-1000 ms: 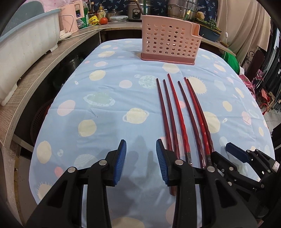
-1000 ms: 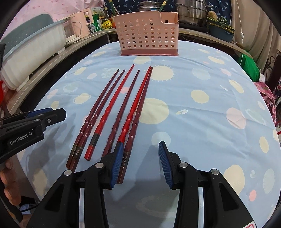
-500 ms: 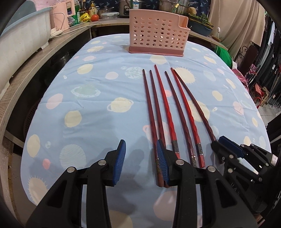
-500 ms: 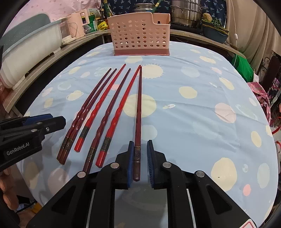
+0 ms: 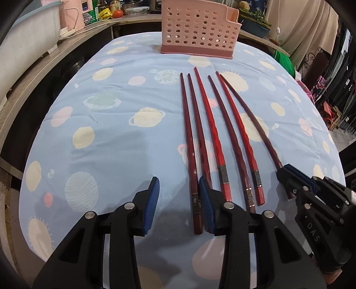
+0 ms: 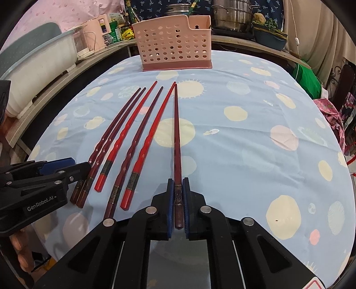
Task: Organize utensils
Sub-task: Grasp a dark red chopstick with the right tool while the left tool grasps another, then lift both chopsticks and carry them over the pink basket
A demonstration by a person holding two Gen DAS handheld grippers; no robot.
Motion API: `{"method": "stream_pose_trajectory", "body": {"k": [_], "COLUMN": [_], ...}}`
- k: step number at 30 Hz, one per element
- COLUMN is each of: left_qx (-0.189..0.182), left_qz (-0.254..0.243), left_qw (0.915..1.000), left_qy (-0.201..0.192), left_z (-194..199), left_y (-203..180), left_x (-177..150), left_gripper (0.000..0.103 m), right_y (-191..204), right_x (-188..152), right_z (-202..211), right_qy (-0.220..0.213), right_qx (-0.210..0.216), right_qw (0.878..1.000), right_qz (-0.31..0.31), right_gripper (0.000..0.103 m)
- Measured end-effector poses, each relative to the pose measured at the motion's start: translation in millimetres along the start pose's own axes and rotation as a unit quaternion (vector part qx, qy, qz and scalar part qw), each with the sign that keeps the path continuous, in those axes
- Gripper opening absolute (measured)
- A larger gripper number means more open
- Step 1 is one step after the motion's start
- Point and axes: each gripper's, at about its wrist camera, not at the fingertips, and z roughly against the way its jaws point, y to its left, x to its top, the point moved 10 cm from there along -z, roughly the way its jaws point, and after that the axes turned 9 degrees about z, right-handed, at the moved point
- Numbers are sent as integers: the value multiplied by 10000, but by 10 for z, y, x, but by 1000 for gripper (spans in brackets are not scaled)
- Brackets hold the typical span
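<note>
Several red and dark red chopsticks (image 5: 209,133) lie side by side on the blue patterned tablecloth (image 5: 106,137), tips toward a pink perforated utensil basket (image 5: 198,29) at the far end. My right gripper (image 6: 177,193) is shut on the thick end of the rightmost dark chopstick (image 6: 176,137); whether it is lifted off the cloth I cannot tell. My left gripper (image 5: 179,200) is open, its right finger over the butt ends of the leftmost chopsticks (image 5: 191,155). The right gripper also shows in the left wrist view (image 5: 289,175).
The basket (image 6: 175,42) stands upright at the table's far edge. A wooden counter (image 5: 33,73) with a white tub and jars runs along the left. Pots (image 6: 231,15) stand behind the basket. Clothes and a green bag (image 6: 307,77) are on the right.
My right gripper shut on the rightmost chopstick and turned it away from its neighbour. My left gripper drew back slightly toward the chopsticks' butt ends, staying open.
</note>
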Motion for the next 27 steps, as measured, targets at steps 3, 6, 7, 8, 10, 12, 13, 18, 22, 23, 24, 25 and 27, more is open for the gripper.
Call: {"method": "stream_pose_trajectory", "body": {"k": [3,6,7,8,10,12,13,18,22,23,24,25,27], "left_qx": [105,125,129,138,117,89,77,48,-33,-42,-52,-78,-93], "left_qz": [-112,-118,-114,-113,-106,-85,-80,-49,51,67,84,113,133], "left_qw": [9999,9998,9998,9998,9999,9999,9999,10000,10000,10000,9999,9999,9997], "left_qy": [-39,-44,-45,-46,-31,-2,10,45,2,-21,-47,-88,-171], "left_z": [0,3,4,7,12,13,15,48,152,181,220,272,359], "left_y": [-13,-2,5,11,20,30,34,40,64,69,71,76,76], "left_x": [-21,-19,-18,-18,-19,-21,-22,-34,15,33,54,86,139], "left_gripper": [34,33,30,24,13,8,7,7,7,7,7,7,7], "right_y": [-1,1,-2,1,4,10,14,26,14,8,-2,-10,-33], "right_x": [-2,-6,-8,-8,-9,-11,-12,-18,26,45,67,92,149], "right_z": [2,6,7,8,9,11,13,53,143,172,199,231,301], "right_qy": [3,7,9,14,26,44,50,52,-7,-31,-55,-85,-158], "right_qx": [22,34,40,44,60,112,135,163,187,198,209,224,244], "right_qw": [10000,10000,10000,10000,10000,9999,9999,9998,9998,9997,9996,9996,9993], "right_qz": [-17,-27,-30,-27,-31,-60,-72,-86,-120,-136,-153,-175,-218], "right_gripper": [7,7,7,7,7,7,7,7,7,7,7,7,7]}}
